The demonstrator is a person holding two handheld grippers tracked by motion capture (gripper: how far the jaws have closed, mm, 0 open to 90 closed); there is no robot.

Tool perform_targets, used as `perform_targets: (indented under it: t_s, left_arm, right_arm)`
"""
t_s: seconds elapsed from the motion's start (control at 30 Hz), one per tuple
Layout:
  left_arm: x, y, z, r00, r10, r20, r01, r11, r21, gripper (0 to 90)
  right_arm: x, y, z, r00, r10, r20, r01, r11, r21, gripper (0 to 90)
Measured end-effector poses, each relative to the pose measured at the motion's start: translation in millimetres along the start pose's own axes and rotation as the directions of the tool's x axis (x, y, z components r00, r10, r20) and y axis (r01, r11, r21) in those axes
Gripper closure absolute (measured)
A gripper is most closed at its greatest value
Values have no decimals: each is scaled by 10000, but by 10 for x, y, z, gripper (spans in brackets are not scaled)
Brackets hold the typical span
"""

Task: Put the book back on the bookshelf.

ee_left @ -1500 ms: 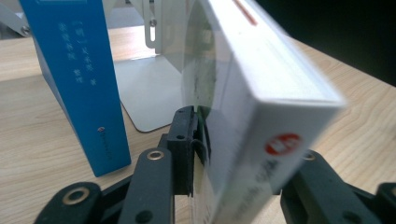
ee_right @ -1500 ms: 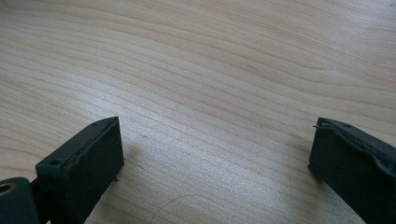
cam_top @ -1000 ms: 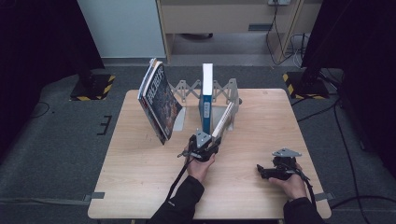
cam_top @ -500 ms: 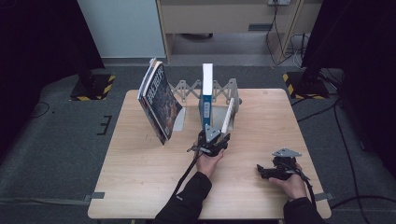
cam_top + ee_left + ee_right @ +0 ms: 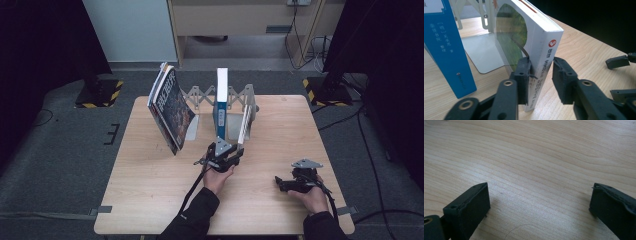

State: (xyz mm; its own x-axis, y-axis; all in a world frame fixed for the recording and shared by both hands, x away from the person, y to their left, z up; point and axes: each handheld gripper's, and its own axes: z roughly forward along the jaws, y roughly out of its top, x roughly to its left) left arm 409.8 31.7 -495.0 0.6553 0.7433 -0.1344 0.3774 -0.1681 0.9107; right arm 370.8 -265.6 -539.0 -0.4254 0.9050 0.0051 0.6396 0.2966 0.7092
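From above, I'm looking at the tabletop with a folding rack along its far side. A magazine is leaning at one end, a blue book is standing upright in the middle, and the white book is tilting against the rack's other end, spine toward me. My left gripper is sitting right at the foot of that spine, so I'm reckoning the job in hand is steadying or straightening this book in its slot. My right gripper is resting flat on the bare wood, well apart from the books, simply keeping out of the way. Switching to the left gripper view, the white book is running straight between my jaws. They have just been closing, one is pressing on the picture cover, and the other's tip is meeting the spine's edge, so I'm calling the left gripper clamped on the book low down. Gripping near the base is giving me leverage to swing it upright beside the blue book and the grey bookend plate. In the right gripper view, my right gripper is hovering over plain wood grain, its jaws standing wide apart with nothing between them.
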Motion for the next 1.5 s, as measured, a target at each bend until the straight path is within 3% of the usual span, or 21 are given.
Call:
perform_targets:
  t_s: [0.23,0.53,0.9,1.07,1.5]
  left_arm:
    - [-2,18,58,9999,-79,78,80,9999,-68,687]
    - [12,135,266,10000,-66,22,66,10000,0,656]
    - [84,253,470,9991,181,-376,-179,9998,73,636]
    - [98,267,555,9991,89,-408,-89,10000,-5,622]
    - [114,326,674,9972,357,-658,-351,9993,98,588]
  right_arm:
    - [0,0,0,10000,-3,-1,3,10000,0,29]
    - [0,0,0,10000,2,0,-2,10000,2,29]
    - [0,0,0,10000,-1,-1,1,10000,0,29]
    - [0,0,0,10000,5,0,-5,10000,2,29]
    - [0,0,0,10000,3,-2,-3,10000,2,29]
